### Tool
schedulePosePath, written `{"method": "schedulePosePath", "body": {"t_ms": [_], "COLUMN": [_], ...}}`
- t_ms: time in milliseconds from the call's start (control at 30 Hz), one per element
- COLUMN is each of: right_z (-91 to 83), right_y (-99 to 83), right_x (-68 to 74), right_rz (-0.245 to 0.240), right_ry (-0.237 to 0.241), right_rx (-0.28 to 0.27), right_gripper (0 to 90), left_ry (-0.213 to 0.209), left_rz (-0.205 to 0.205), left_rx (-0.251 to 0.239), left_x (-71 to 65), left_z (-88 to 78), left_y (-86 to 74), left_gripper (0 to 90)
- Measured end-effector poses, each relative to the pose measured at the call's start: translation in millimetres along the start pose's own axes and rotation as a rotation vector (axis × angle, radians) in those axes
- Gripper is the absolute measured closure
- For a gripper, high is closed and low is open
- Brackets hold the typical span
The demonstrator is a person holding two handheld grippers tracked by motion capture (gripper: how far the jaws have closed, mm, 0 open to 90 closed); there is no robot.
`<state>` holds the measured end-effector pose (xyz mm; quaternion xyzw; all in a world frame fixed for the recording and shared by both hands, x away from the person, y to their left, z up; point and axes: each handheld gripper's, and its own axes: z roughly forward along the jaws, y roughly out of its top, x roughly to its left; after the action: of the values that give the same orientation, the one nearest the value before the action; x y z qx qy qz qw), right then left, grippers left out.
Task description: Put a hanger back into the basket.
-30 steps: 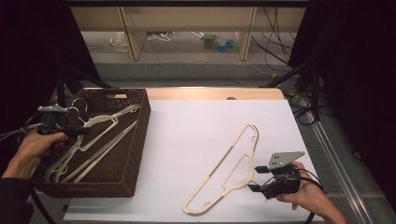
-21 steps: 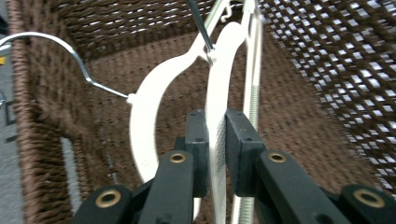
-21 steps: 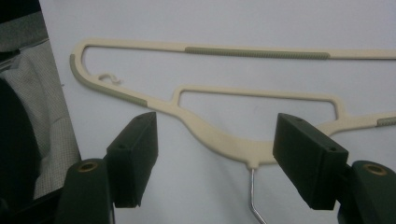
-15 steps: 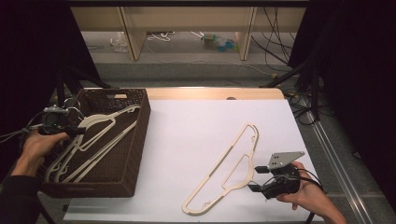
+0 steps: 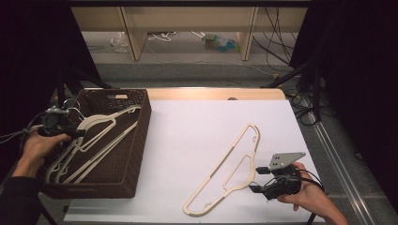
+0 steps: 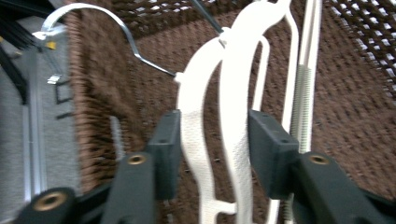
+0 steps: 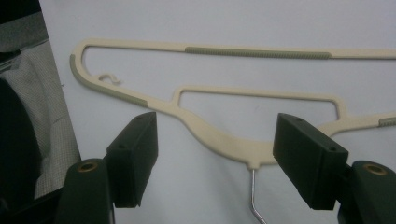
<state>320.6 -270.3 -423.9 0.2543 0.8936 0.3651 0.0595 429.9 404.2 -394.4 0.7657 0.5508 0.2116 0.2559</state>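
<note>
Hand-held gripper [image 7: 215, 158] open over cream hanger [image 7: 219, 135], metal hook.

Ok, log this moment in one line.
left tongs: just opening, hangers between, in basket | right tongs: open at table hanger

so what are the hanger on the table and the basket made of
Hanger: looks like cream moulded plastic, matte, with ribbed grey-green non-slip strips and a thin shiny metal hook. Basket: dark brown woven wicker or rattan by its open weave; whether natural or synthetic fibre is unclear.
</note>
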Motion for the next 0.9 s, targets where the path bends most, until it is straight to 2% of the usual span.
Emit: {"method": "schedulePosePath", "body": {"t_ms": [67,100,167,200,267,300,367,467,533,600,700,767,833,900], "right_z": [-0.1,-0.1,0.7,0.7,0.5,0.5,0.5,0.2,0.2,-0.2,-0.5,-0.8,-1.2,-0.9], "right_y": [0.0,0.0,-0.3,-0.3,-0.1,-0.1,-0.1,-0.2,-0.2,-0.1,-0.2,-0.1,-0.1,0.1], "right_x": [0.1,0.0,-0.6,-0.4,-0.2,-0.1,-0.1,-0.4,-0.4,0.0,-0.5,-0.7,-0.8,-1.0], "right_rz": [0.003,0.004,-0.003,-0.002,-0.001,-0.001,-0.001,-0.003,-0.001,0.003,0.0,0.001,0.008,0.007], "right_ry": [0.0,0.001,-0.004,-0.003,0.0,-0.002,-0.002,-0.003,-0.002,0.002,-0.003,-0.003,0.002,-0.002], "right_rx": [-0.001,-0.001,-0.001,0.0,0.001,0.0,0.0,-0.001,-0.002,0.0,-0.005,-0.004,-0.005,-0.007], "right_gripper": [32.2,32.2,32.2,32.2,32.2,32.2,32.2,32.2,32.2,32.2,32.2,32.1,32.1,32.2], "left_ry": [-0.037,-0.039,-0.024,-0.022,-0.005,0.012,0.011,0.013,0.023,0.027,0.034,0.05,0.043,0.063], "left_rz": [0.002,0.009,-0.008,-0.022,-0.025,-0.007,-0.036,-0.059,-0.063,-0.051,-0.039,-0.037,-0.047,-0.061], "left_rx": [-0.02,-0.014,-0.046,-0.039,0.0,0.037,0.022,0.056,0.064,0.059,0.047,0.05,0.008,-0.051], "left_x": [-0.5,-1.8,-2.6,-1.3,0.0,1.9,2.7,4.4,4.1,3.5,1.3,-1.0,-3.3,-6.3], "left_z": [-0.1,0.4,5.0,6.1,7.8,7.9,13.5,16.4,17.8,17.6,17.1,12.2,3.5,-8.3], "left_y": [-1.0,-1.0,-1.9,-1.6,-0.7,0.1,-0.8,-1.1,-1.2,-1.3,-2.7,-2.2,-1.5,-0.2], "left_gripper": [68.5,74.8,75.8,75.9,76.0,75.9,75.6,75.3,74.7,74.1,72.5,63.5,56.1,49.1]}}
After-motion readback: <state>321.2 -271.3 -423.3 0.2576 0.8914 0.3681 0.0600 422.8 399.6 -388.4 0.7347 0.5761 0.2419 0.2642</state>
